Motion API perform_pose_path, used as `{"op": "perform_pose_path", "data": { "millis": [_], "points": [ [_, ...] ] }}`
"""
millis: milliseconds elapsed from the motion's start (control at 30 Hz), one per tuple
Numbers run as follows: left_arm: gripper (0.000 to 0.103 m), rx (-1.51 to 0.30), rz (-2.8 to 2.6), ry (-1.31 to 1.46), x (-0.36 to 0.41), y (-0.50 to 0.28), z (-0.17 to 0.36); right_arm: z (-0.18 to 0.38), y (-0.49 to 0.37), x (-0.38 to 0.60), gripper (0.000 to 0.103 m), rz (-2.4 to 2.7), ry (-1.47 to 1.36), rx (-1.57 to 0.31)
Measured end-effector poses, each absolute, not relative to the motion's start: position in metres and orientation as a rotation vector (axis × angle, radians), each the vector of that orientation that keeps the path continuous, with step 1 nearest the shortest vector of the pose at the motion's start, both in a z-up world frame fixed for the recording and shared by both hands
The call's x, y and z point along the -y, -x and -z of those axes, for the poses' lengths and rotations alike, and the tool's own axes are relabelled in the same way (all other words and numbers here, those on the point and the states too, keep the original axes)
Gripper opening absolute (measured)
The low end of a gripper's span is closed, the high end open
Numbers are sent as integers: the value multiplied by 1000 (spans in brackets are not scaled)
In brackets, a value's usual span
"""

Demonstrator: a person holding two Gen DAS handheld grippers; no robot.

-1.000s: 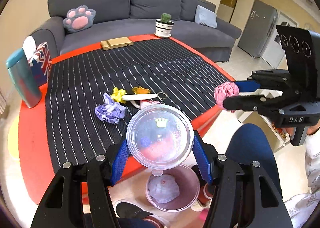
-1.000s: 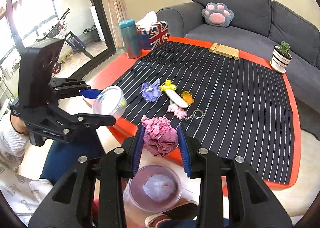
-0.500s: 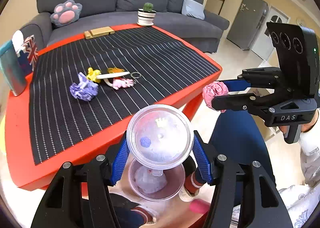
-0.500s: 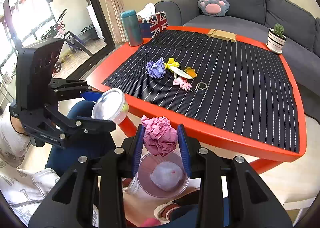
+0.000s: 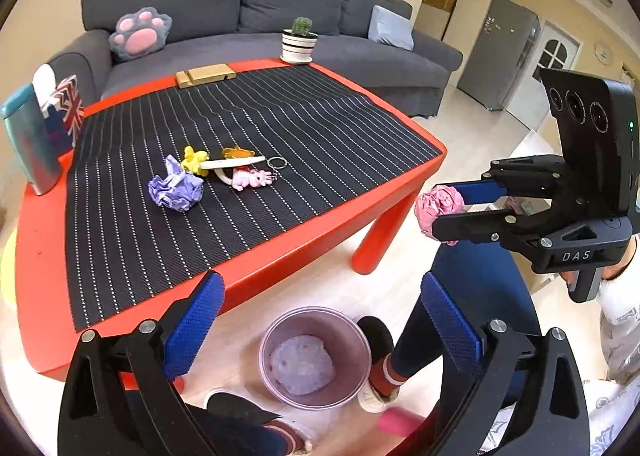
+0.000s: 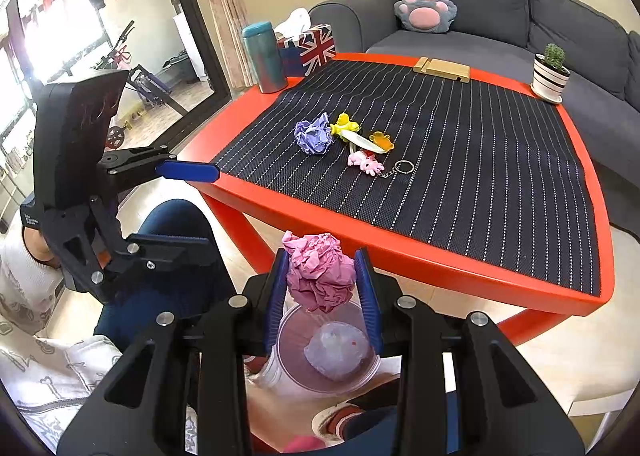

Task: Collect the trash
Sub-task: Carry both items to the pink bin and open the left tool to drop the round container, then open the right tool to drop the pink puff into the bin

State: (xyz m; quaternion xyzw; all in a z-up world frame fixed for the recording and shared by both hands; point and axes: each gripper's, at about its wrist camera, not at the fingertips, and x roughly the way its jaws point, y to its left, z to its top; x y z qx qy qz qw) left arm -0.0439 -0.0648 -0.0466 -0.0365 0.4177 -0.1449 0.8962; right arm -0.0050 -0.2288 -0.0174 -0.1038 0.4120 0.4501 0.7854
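Observation:
My right gripper [image 6: 322, 288] is shut on a crumpled pink paper ball [image 6: 320, 276] and holds it just above a clear plastic tub [image 6: 288, 360] on the floor, which holds a pale crumpled wad [image 6: 336, 348]. The ball also shows in the left wrist view [image 5: 438, 206]. My left gripper [image 5: 320, 320] is open and empty above the same tub [image 5: 314, 356]. A crumpled purple paper ball [image 5: 174, 190] lies on the striped mat [image 5: 240, 128] of the red table [image 5: 40, 256].
Small keychain toys [image 5: 236, 168] lie beside the purple ball. A teal flask [image 5: 28, 140], a flag-print tissue box [image 5: 64, 112], a wooden stand [image 5: 204, 74] and a potted cactus [image 5: 298, 42] ring the table. A grey sofa [image 5: 260, 16] stands behind. The person's legs and slippers flank the tub.
My left gripper has opened and the clear lid it held is gone from view. Both grippers have drawn back from the table; the pink ball now hangs over the tub.

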Motion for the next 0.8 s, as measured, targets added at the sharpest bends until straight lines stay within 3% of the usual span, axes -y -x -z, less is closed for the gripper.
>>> {"op": "perform_pose_path", "data": {
  "millis": [800],
  "points": [
    [95, -831, 241, 115, 39, 58, 34, 27, 16, 214, 34, -1046, 228, -915]
  ]
}}
